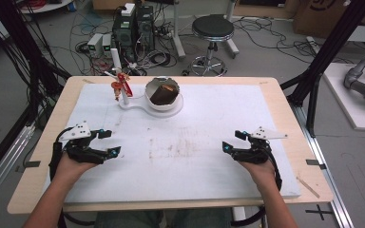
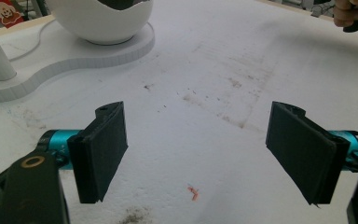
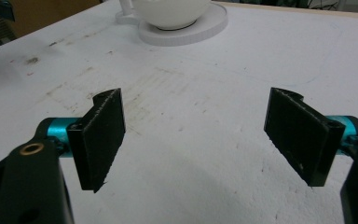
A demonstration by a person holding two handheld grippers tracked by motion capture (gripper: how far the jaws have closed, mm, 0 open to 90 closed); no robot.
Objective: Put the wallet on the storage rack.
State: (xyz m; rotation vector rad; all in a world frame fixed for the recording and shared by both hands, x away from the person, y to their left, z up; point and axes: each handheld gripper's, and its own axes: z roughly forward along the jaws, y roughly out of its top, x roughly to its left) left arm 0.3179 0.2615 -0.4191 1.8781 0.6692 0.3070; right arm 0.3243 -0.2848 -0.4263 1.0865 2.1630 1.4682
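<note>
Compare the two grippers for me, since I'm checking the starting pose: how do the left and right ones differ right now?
The left gripper sits near the white mat's left edge, the right gripper toward its right side. The left points rightward toward the centre, the right leftward. The left lies nearer the white egg-shaped bowl than the right. Both are open, with nothing between the jaws, low over the mat.

Table [image 1: 285, 102] (white mat [image 1: 218, 123], stand [image 1: 138, 105])

Black grippers, flat black fingers [image 2: 103, 149], teal joints, grey three-cornered top plates.
</note>
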